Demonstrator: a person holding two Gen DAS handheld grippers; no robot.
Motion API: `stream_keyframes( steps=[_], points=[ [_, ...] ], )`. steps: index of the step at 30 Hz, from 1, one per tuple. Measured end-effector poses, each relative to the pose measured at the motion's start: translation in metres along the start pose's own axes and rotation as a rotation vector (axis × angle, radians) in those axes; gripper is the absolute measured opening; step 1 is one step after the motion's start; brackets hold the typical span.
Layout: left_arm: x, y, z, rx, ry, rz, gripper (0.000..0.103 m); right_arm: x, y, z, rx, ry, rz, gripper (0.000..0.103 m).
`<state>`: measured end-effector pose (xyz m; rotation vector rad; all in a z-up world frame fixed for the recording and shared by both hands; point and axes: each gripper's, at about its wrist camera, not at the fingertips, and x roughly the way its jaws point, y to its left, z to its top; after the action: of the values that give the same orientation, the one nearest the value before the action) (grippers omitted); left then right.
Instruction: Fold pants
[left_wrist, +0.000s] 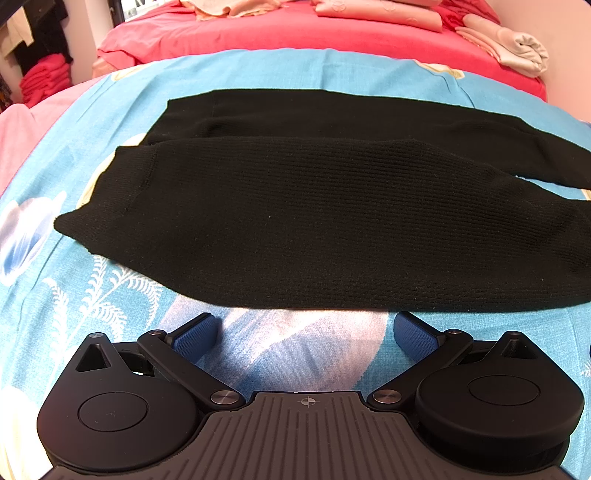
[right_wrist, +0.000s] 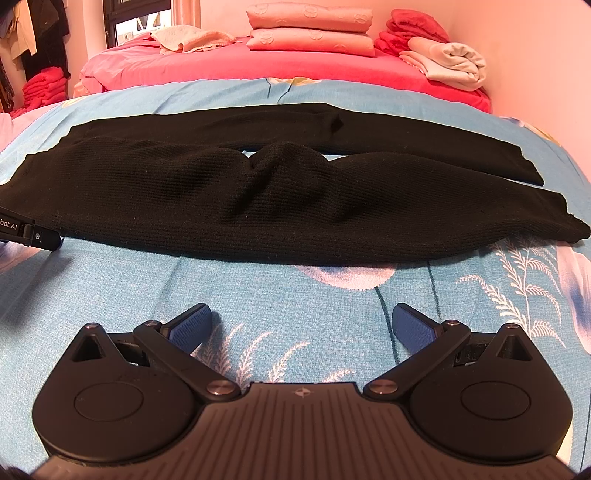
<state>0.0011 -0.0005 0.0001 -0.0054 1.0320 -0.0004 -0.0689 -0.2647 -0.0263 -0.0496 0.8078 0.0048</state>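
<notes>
Left gripper (left_wrist: 303, 328): fingers spread wide, empty, just short of near edge of black knit pants (left_wrist: 314, 229). Pants flat on blue floral sheet (left_wrist: 92, 295), both legs side by side. Right gripper (right_wrist: 301, 325): fingers likewise spread, empty, farther back from pants (right_wrist: 258, 206).

Black pants (left_wrist: 314, 221) beyond parted jaws
</notes>
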Motion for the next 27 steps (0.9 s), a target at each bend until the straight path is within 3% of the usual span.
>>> stream_keyframes(
  steps=[22, 25, 27],
  points=[
    [-0.009, 0.006, 0.000, 0.013, 0.002, 0.002, 0.103, -0.007, -0.005, -0.013, -0.037, -0.068, 0.027, 0.103],
    [-0.030, 0.020, 0.006, -0.002, -0.077, 0.021, 0.103, -0.013, -0.026, -0.013, -0.018, -0.051, 0.085, 0.103],
    [-0.040, 0.031, 0.014, -0.023, -0.135, 0.021, 0.103, -0.019, -0.052, -0.012, 0.060, -0.065, 0.076, 0.103]
  ],
)
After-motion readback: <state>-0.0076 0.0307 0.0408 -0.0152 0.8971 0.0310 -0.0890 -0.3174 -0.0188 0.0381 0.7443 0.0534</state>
